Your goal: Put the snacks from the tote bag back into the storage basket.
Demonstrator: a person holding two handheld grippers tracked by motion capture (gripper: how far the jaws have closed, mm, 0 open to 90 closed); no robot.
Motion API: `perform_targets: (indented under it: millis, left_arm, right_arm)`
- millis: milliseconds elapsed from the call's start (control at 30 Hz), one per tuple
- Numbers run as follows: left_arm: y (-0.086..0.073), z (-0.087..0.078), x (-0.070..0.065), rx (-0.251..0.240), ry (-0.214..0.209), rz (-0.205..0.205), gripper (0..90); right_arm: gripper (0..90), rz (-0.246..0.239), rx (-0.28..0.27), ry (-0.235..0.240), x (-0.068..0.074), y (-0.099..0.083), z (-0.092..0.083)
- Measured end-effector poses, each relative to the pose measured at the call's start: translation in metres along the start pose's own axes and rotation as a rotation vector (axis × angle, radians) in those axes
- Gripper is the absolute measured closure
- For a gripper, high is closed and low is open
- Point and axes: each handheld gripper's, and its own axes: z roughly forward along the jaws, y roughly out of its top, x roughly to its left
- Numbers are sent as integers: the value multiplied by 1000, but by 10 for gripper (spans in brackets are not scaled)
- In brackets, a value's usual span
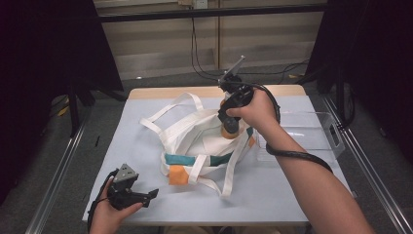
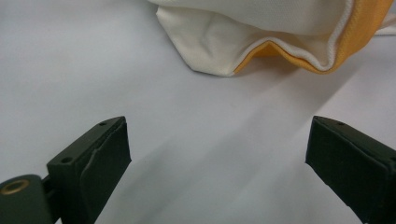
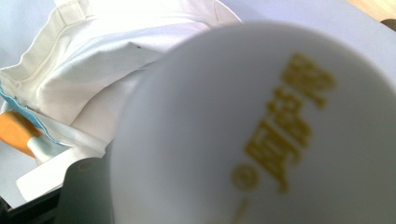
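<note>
We saw table under white cloth bag with teal and orange trim, straps spread loose, bag mid-table; clear plastic tray just beside bag at our right. Right gripper held above bag mouth, jaws clamped on white cup with blurred yellow lettering, orange-looking base in high view. Left gripper low at near-left of table, jaws wide apart, empty, pointing toward bag's orange-edged corner

Blurred, unreadable gold characters on white container
</note>
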Motion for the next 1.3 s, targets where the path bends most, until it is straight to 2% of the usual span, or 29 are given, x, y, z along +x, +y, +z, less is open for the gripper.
perform_targets:
  millis: [233, 800, 900, 933, 1300]
  left_arm:
    - [0, -1, 0, -1, 0, -5, 62]
    - [0, -1, 0, -2, -2, -4, 62]
    - [0, -1, 0, -2, -1, -3, 62]
    - [0, -1, 0, 0, -1, -5, 62]
    - [0, -1, 0, 1, 0, 5, 62]
  right_arm:
    - [303, 3, 23, -9, -2, 3, -6]
    - [303, 7, 13, -8, -6, 8, -20]
    - [303, 24, 16, -12, -9, 7, -23]
    - [303, 8, 8, -11, -11, 7, -24]
    - [303, 35, 9, -24, -18, 4, -36]
